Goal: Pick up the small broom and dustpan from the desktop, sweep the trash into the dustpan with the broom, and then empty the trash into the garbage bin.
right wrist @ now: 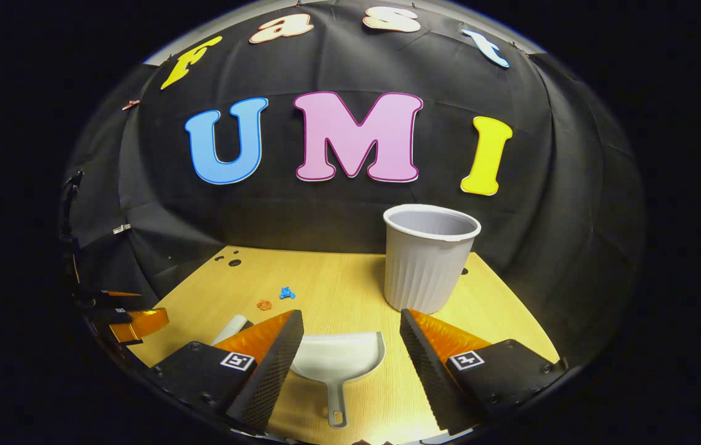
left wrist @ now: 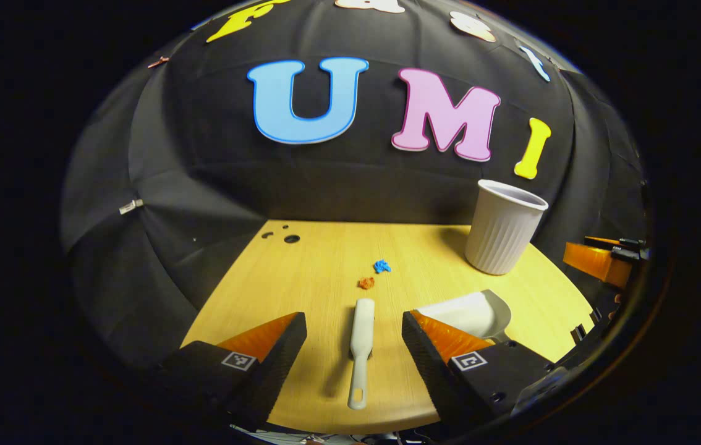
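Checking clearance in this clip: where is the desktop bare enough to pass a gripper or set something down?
Bare wood: the left side, from the broom back to the holes. Crowded: the right, with dustpan, garbage bin and trash bits.

The left hand-held gripper (left wrist: pixel 354 337) hangs with its two fingers spread wide, gripping nothing. The right hand-held gripper (right wrist: pixel 350 337) is likewise spread wide and empty, level with it, just to its right.

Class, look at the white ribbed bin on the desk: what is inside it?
The garbage bin stands upright, and the right gripper view shows its rim and upper inner wall, which look bare. Its own wall hides the bottom, so any contents there cannot be seen.
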Demonstrator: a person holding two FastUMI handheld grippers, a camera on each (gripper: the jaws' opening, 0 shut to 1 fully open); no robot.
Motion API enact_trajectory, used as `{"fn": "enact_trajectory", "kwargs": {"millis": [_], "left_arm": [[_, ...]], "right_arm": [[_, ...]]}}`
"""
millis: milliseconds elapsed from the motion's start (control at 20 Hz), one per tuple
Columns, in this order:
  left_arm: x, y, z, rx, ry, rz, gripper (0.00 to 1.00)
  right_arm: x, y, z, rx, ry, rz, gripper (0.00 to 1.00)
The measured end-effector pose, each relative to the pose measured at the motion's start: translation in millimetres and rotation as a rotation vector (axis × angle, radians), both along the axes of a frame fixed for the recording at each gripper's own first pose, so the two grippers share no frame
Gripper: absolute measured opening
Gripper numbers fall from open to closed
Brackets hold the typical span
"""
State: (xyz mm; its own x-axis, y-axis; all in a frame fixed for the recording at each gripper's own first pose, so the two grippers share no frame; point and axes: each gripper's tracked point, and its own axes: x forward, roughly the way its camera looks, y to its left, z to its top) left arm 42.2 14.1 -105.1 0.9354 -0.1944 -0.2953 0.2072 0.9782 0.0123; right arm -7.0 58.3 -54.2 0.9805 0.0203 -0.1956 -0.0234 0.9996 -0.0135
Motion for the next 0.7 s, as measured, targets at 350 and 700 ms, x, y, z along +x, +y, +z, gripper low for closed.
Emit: {"fn": "enact_trajectory", "kwargs": {"millis": [350, 700], "left_arm": [[33, -8, -66, 0.022, 0.210, -0.023, 0.99], [51, -14, -137, 0.099, 0.440, -0.036, 0.96]], "right_arm": [[-3, -5, -26, -0.009, 0.085, -0.007, 0.98], [-8, -8, -66, 0.004, 0.205, -0.009, 0.98]]}}
